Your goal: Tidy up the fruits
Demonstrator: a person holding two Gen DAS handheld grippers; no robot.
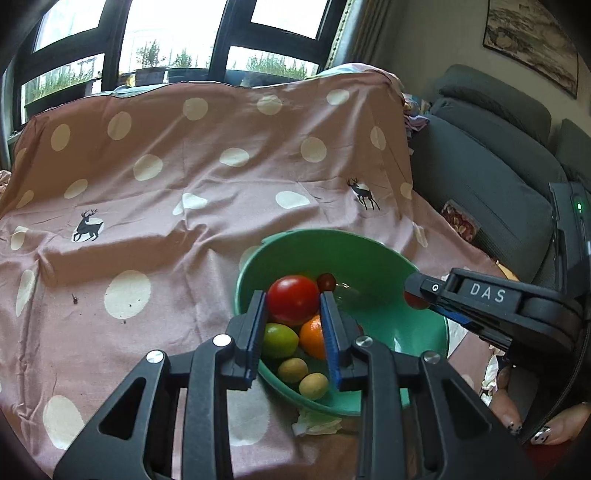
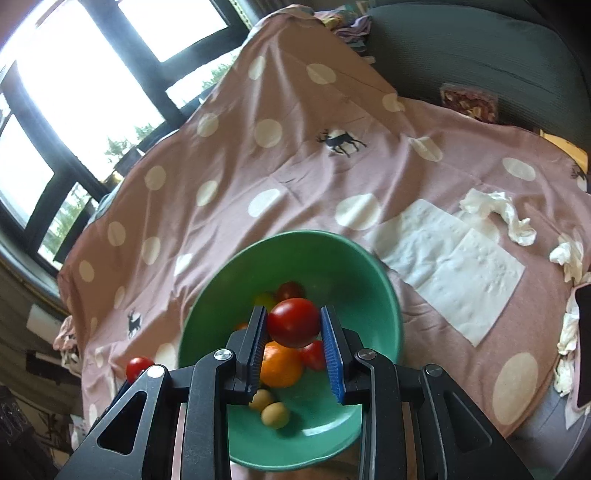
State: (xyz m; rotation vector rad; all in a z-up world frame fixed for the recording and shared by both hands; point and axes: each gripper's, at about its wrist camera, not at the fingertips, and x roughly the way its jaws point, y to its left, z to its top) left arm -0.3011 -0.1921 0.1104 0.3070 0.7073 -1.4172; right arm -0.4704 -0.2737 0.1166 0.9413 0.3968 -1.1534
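A green bowl (image 1: 369, 254) (image 2: 369, 295) sits on the pink dotted cloth. It holds an orange (image 1: 312, 338) (image 2: 280, 363), a green lime (image 1: 279, 339), two small yellow-brown fruits (image 1: 292, 370) (image 2: 275, 415) and small red tomatoes (image 1: 327, 282) (image 2: 313, 355). My left gripper (image 1: 293, 314) is shut on a red tomato (image 1: 293, 300) just above the bowl. My right gripper (image 2: 294, 326) is shut on another red tomato (image 2: 293, 323) over the bowl; it also shows in the left wrist view (image 1: 417, 299). The left gripper's tomato (image 2: 139, 368) shows at the right wrist view's left.
White paper napkins (image 2: 454, 266) and crumpled tissues (image 2: 498, 214) lie on the cloth right of the bowl. A crumpled tissue (image 1: 316, 424) lies by the bowl's near side. A grey sofa (image 1: 491, 177) stands to the right. Windows (image 1: 166, 33) are behind.
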